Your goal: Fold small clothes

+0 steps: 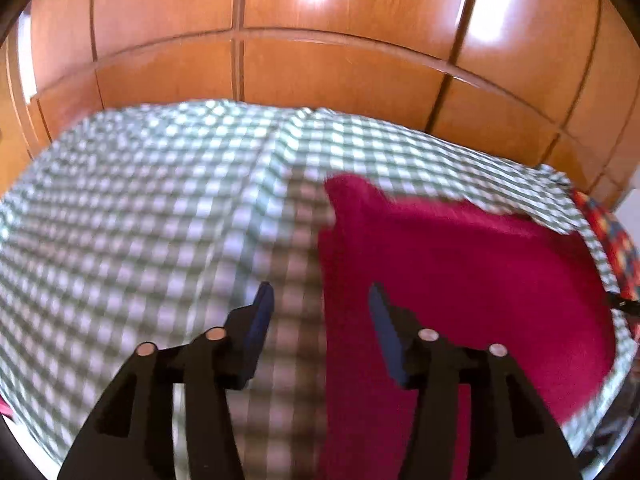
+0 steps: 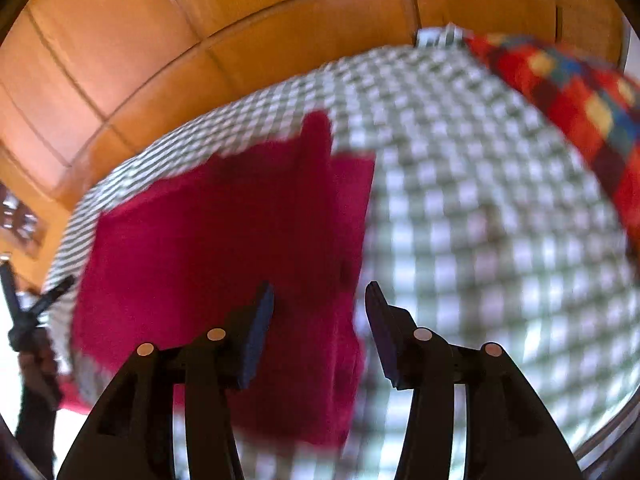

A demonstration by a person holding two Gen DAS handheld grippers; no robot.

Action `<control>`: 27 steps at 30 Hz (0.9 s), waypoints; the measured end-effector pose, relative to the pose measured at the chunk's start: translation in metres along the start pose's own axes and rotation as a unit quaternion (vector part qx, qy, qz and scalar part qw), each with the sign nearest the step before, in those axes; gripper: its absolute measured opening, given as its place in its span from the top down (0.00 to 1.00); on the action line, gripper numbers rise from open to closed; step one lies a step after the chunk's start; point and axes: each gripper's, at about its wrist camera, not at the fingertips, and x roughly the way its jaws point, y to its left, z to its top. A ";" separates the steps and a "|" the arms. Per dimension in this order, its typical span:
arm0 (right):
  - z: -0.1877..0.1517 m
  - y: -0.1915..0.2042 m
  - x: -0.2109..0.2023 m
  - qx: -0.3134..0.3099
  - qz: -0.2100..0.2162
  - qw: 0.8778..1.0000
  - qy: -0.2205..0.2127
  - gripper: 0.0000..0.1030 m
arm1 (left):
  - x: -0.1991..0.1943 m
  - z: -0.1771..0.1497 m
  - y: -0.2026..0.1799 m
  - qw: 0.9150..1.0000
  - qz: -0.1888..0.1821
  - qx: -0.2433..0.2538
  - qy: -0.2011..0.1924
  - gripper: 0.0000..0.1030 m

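Observation:
A crimson garment [image 1: 460, 264] lies flat on a green-and-white checked cloth [image 1: 140, 208]. My left gripper [image 1: 320, 292] hovers over the garment's left edge, open, with nothing held between its blue pads. In the right wrist view the same garment [image 2: 220, 232] fills the left half, with a narrow part sticking up at its far edge. My right gripper [image 2: 320, 288] stands open over the garment's right edge, and its pads press on nothing. Both views are blurred.
The checked cloth [image 2: 480, 200] covers the whole work surface. A multicoloured patchwork fabric [image 2: 568, 92] lies along its right side and also shows as the patchwork fabric [image 1: 616, 240]. Glossy wooden panelled doors [image 1: 320, 72] stand close behind. A dark thin stand [image 2: 24, 312] is at the left edge.

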 end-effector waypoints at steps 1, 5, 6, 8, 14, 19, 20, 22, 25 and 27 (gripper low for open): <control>-0.009 0.000 -0.003 0.001 0.005 1.000 0.004 0.54 | -0.008 -0.012 0.003 1.000 -0.013 -0.003 0.004 0.50; -0.037 -0.001 0.002 0.018 0.012 1.000 0.013 0.54 | -0.022 -0.052 0.015 0.998 -0.052 -0.026 0.024 0.44; -0.038 -0.001 0.004 0.023 0.010 1.000 0.012 0.56 | -0.024 -0.062 0.014 0.997 -0.062 -0.031 0.029 0.44; -0.036 0.002 0.008 0.023 0.004 1.000 0.012 0.70 | -0.023 -0.074 0.011 0.997 -0.066 -0.030 0.034 0.47; -0.034 0.023 -0.016 -0.024 -0.030 0.999 -0.007 0.93 | -0.022 -0.078 0.002 0.997 -0.065 -0.020 0.041 0.91; -0.052 0.014 -0.019 -0.034 -0.043 0.998 0.021 0.93 | -0.050 -0.089 0.005 0.997 -0.069 -0.004 0.042 0.93; -0.057 0.011 -0.013 -0.031 -0.045 0.998 0.030 0.93 | -0.054 -0.094 0.004 0.996 -0.070 -0.004 0.046 0.93; -0.058 0.008 -0.012 -0.021 -0.040 0.999 0.028 0.92 | -0.056 -0.102 0.001 0.997 -0.056 0.002 0.055 0.92; -0.051 0.007 -0.017 -0.016 -0.039 0.999 0.023 0.80 | -0.062 -0.107 -0.010 0.998 -0.013 0.016 0.051 0.84; -0.045 0.009 -0.027 -0.021 -0.065 0.998 0.005 0.49 | -0.074 -0.103 -0.017 0.999 0.030 0.026 0.022 0.77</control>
